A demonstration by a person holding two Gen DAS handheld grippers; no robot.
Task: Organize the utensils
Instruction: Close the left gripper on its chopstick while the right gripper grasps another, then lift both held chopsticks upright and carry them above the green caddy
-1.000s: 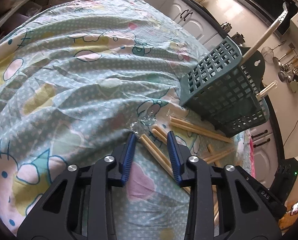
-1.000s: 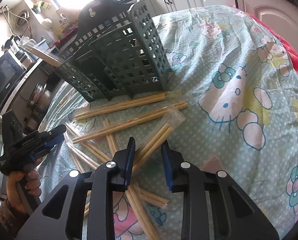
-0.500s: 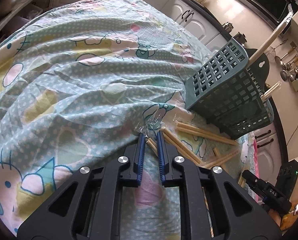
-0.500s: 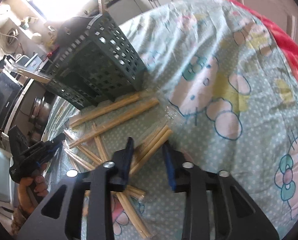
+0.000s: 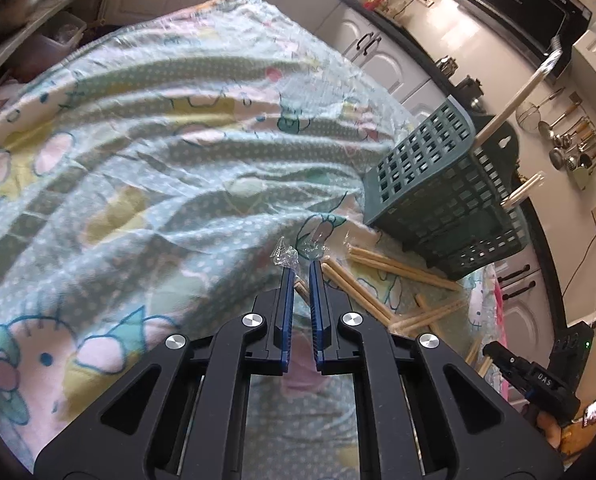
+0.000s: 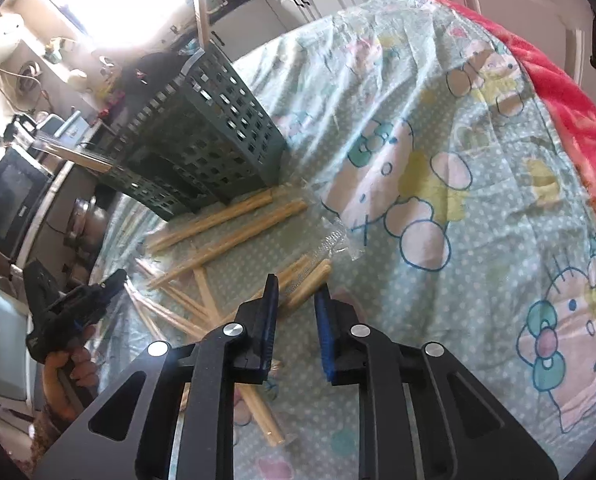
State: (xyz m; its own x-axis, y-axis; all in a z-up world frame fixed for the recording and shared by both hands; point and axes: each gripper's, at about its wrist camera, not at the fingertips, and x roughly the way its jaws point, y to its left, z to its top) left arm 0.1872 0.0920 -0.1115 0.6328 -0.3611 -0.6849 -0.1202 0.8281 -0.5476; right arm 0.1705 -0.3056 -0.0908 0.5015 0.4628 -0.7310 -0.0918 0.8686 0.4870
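The left gripper (image 5: 302, 270) pinches a wrapped chopstick pair (image 5: 300, 286) near the green basket (image 5: 430, 184). The right gripper (image 6: 296, 292) hangs partly open, empty, over scattered chopsticks (image 6: 226, 240).

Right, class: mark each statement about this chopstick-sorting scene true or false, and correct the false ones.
1. The left gripper has its jaws nearly closed on a wrapped chopstick pair. True.
2. The caddy lies flat on its side. False: it stands upright on the cloth.
3. Some chopsticks already stick out of the caddy. True.
4. The right gripper is shut. False: its jaws are apart over loose chopsticks.
5. The cloth is plain white. False: it is printed with cartoons.
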